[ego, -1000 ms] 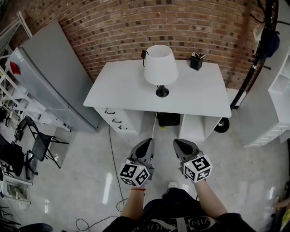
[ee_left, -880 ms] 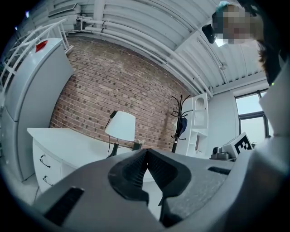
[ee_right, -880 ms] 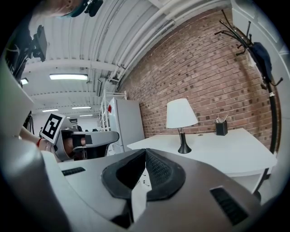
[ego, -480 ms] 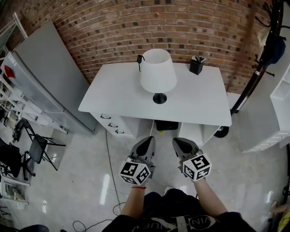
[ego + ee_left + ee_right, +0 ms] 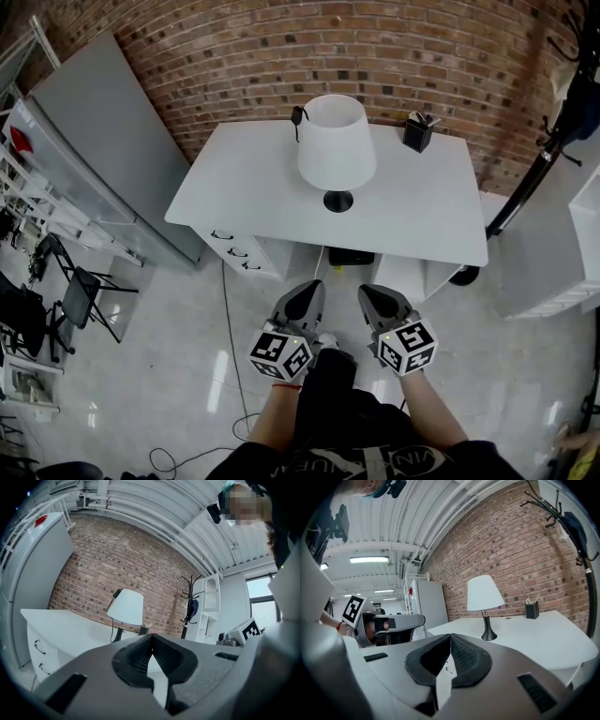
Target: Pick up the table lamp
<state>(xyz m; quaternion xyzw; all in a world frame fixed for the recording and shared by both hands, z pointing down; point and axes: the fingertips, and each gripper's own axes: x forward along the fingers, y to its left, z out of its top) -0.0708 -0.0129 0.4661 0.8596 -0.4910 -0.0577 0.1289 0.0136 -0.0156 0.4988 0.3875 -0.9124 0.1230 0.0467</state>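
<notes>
Lamp look: I see a table lamp (image 5: 336, 145) with a plain white cone-shaped shade, a thin dark stem and a round black foot; a black cord with a small switch hangs at the shade's upper left edge.
Lamp place: it stands near the middle of the white rectangular counter (image 5: 244, 192), in front of the red brick wall (image 5: 281, 52).
Lamp axis: upright, long axis vertical, foot flat on the counter, narrow end of the shade on top.
Left claw: my left claw (image 5: 306, 296) has its jaws pressed together with nothing between them; it is held over the pale glossy floor (image 5: 169, 375), short of the counter's front edge and well apart from the lamp.
Right claw: my right claw (image 5: 375, 298) is also pressed together and empty, just beside the left one, pointing toward the counter.
Counts: one lamp, one counter, two claws, one small black pen holder (image 5: 417, 134) at the counter's far right corner, three drawer handles on the counter's left front.
Beside the counter: a tall grey cabinet (image 5: 103, 141) on the left.
</notes>
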